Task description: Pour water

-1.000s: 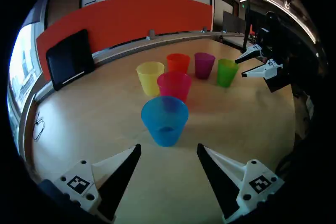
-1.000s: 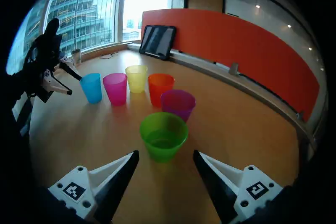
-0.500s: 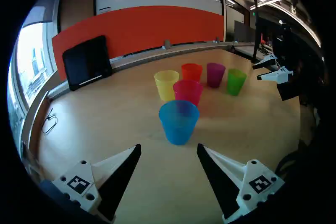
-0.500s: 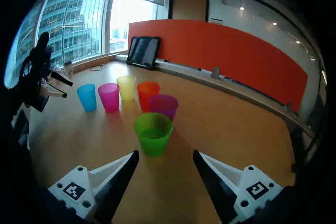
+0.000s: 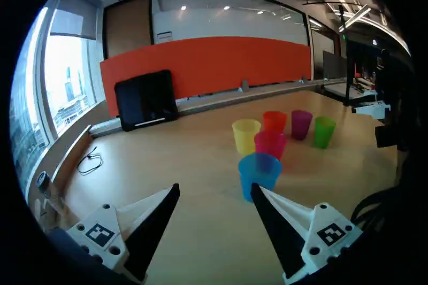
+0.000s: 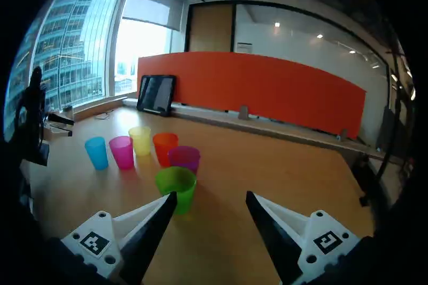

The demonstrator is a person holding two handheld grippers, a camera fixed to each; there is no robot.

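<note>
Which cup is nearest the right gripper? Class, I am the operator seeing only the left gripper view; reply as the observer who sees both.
Observer: The green cup stands just ahead of the right gripper, partly behind one fingertip.
Operator: Is that gripper holding anything?
Observer: No. Its fingers are spread, with bare table between them.
Operator: Where is my gripper from there?
Observer: The left gripper shows far off beside the blue cup, not touching it.
</note>
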